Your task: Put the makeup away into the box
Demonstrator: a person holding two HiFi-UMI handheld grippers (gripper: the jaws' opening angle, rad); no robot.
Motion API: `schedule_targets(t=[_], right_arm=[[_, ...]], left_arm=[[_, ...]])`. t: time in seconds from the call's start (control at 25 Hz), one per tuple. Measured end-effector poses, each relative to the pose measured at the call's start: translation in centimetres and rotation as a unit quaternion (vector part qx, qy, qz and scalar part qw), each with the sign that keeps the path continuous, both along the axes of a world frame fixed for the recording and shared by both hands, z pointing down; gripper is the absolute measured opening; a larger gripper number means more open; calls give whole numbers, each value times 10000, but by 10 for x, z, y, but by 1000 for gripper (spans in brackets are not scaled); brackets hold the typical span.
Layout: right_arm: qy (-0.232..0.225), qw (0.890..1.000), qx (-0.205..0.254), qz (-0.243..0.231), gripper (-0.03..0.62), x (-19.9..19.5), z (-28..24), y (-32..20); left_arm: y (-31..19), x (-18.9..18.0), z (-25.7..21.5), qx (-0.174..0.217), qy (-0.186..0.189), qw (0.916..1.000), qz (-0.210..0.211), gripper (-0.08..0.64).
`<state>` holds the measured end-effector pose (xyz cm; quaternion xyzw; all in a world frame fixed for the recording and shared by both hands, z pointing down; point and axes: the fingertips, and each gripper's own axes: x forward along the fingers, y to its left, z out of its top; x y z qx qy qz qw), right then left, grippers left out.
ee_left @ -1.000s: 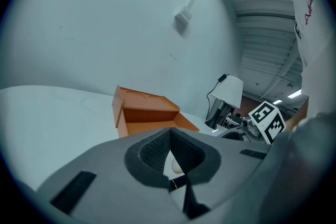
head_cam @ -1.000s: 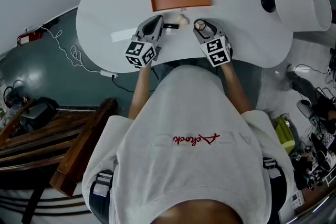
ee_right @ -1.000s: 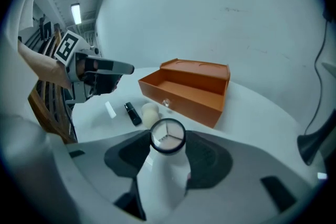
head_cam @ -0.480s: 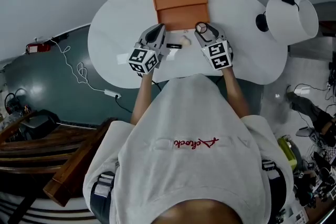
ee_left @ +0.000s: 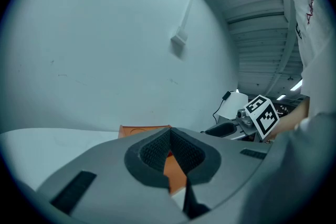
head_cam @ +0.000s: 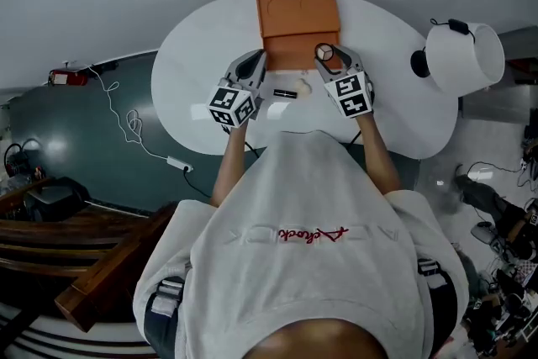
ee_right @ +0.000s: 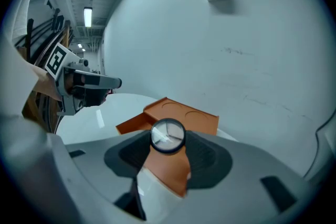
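Tongs in my right hand [head_cam: 328,56] are clamped on a small round pot with a dark rim and a shiny clear lid [ee_right: 168,135], one pad on each side of it. The tongs in my left hand [ee_left: 170,136] are closed with nothing between them. The pot hangs above the near right corner of the open orange rectangular box [head_cam: 290,46], which sits at the far side of the round white desk [head_cam: 202,71]. As I judge it, the step in hand is setting this pot down inside the box. The pot's wall is round and smooth, so I should hold the squeeze steady and keep the lid facing up so it cannot roll out of the pads. I should lower it over the box's open half and ease the grip only once the base rests on the floor of the box. A short black tube [head_cam: 284,93] and a pale beige lump [head_cam: 304,87] lie on the desk between my hands, near the box's front edge. I should pass above them without brushing either, and keep my left tongs off to the side.
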<state>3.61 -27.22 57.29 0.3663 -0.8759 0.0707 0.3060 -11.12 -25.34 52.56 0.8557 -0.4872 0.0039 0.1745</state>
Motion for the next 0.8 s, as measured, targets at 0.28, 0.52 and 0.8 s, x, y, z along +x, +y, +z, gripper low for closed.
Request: schedule_targets(t=[0.28,0.52,0.8], right_arm=[[-4,9984,-158,-551,224,-40,11,-1],[47,9933,-317,-1110,224,-79,25,-4],[536,9822,-299,-1775,224,-98,49,-6]], left_arm=[[8,-32,4,-76,-26,9989,-469,10],[21,-72,12,-201,-56,9950,-977,11],[32,-97,24,-372,6,9908,-1300,11]])
